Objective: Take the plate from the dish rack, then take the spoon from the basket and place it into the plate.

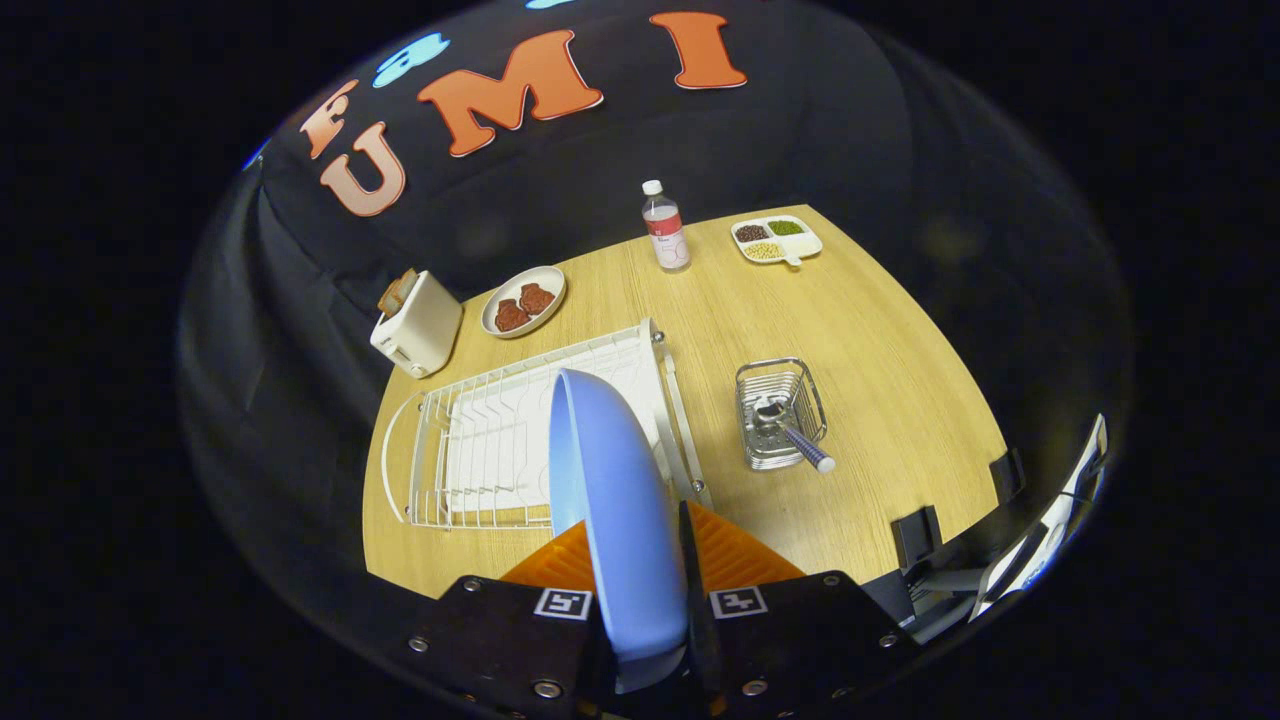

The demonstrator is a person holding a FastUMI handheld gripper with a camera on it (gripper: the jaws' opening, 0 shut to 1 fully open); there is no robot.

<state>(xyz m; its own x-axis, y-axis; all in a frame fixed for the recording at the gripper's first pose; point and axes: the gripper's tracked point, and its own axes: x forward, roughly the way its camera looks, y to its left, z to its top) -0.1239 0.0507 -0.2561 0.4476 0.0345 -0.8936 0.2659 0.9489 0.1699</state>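
A light blue plate (615, 500) stands on edge between my two fingers, and my gripper (640, 560) is shut on its rim. The plate is lifted above the white wire dish rack (480, 440), which lies on the wooden table just beyond the fingers. To the right of the rack stands a small metal wire basket (780, 412). A spoon (790, 430) lies in it, bowl inside and its handle sticking out over the near rim.
A white toaster (417, 322) with toast stands beyond the rack on the left. Near it is a plate of brown food (524, 301). A water bottle (665, 228) and a divided tray of beans (777, 240) stand at the far edge. Bare table (900, 420) lies right of the basket.
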